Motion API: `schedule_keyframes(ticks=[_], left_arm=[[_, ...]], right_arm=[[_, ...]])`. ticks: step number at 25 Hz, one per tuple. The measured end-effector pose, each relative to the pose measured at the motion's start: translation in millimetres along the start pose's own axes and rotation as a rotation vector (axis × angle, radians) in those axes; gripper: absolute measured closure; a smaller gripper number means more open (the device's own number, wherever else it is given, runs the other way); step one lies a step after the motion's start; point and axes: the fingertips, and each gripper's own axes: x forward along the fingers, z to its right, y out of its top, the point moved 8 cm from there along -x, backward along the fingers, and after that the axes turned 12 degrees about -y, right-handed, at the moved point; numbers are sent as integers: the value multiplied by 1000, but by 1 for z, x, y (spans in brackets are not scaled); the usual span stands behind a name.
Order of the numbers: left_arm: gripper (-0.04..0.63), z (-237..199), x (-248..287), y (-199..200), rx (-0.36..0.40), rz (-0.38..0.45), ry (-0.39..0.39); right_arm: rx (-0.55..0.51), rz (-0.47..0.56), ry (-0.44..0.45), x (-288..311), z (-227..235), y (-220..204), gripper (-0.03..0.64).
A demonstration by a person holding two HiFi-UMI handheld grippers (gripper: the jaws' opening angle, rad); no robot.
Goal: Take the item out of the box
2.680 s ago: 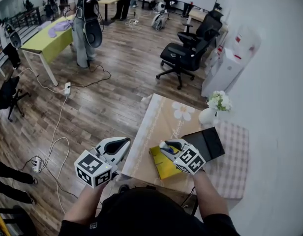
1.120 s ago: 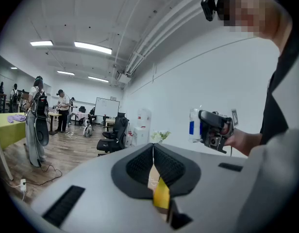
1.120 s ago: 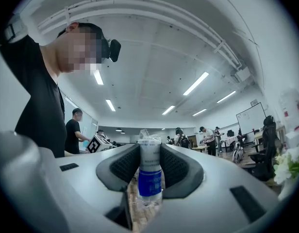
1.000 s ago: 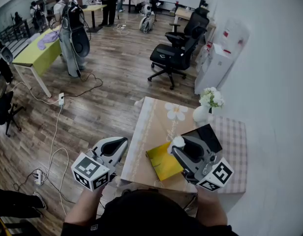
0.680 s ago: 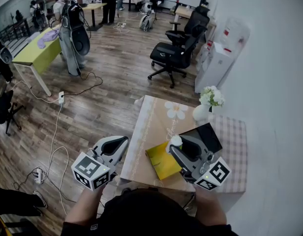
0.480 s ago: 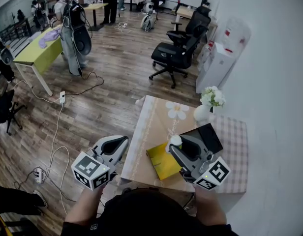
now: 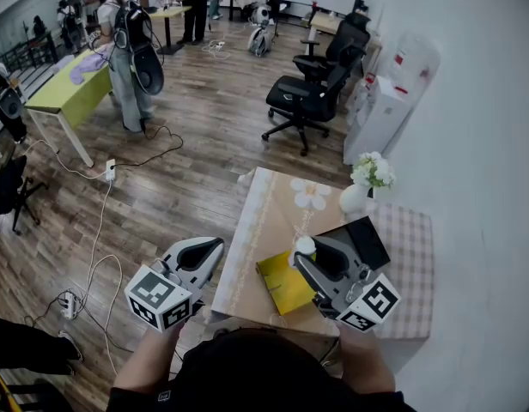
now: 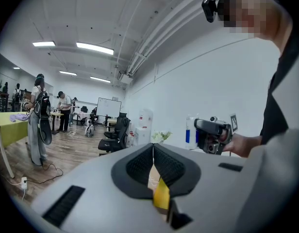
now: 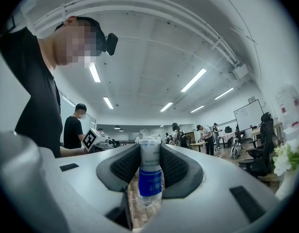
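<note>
The right hand-held gripper [image 9: 150, 152] is clamped on a small water bottle [image 9: 150, 176] at its blue label. It holds the bottle upright beside the yellow box [image 7: 282, 286] on the surface [image 7: 264, 221], probably to lift it cleanly clear. This hand points roughly level, while the left hand-held gripper [image 8: 153, 152], jaws together and empty, hangs level off the surface's edge.

There were two grippers: the left gripper [image 7: 215, 247] and the right gripper [image 7: 309, 257]. There was one bottle [image 9: 150, 178]. The brown table [image 7: 264, 213] had one yellow box [image 7: 282, 286] at six o'clock, one flat black thing [image 7: 363, 240] at four o'clock and one vase [image 7: 354, 200] at three o'clock. Two black chairs stood at one o'clock, the near chair [image 7: 303, 99] and the far chair [image 7: 350, 45]. One green table [image 7: 71, 84] stood at ten o'clock.
</note>
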Motion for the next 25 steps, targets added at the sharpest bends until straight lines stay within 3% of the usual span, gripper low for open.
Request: schedule_keyframes(ticks=[25], left_arm=[[581,2,3,-5,-4,-8,-18]], right_arm=[[13,-14,-19,-6,-2,-5,482]])
